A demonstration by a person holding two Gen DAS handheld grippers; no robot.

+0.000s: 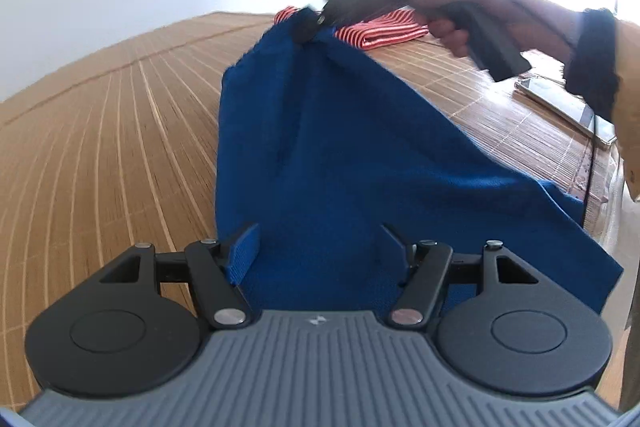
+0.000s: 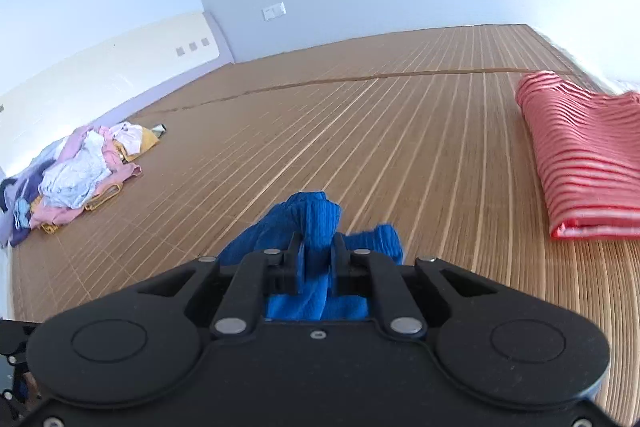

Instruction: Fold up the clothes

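Nearest the left wrist camera, the left gripper is seen with its jaws spread wide, and the blue garment lies between them without being pressed by either pad. To the left of the cloth, a woven bamboo mat is spread across the surface. The blue garment is drawn up from the mat into a peak at centre, where a bunched corner is pinched by the right gripper. Behind that peak, a folded red-and-white striped garment is laid on the mat. Further right, the handle of the right gripper is held by the person's right hand, with a dark cuff at the wrist. A flat, pale object near the right edge of the mat cannot be made out clearly.

From the right wrist camera, a heap of unfolded clothes in pink, white, purple and yellow is seen far left on the mat. At centre, the right gripper is pressed together on a gathered wad of the blue garment. At the right edge, the striped garment is laid flat, well apart from the heap.
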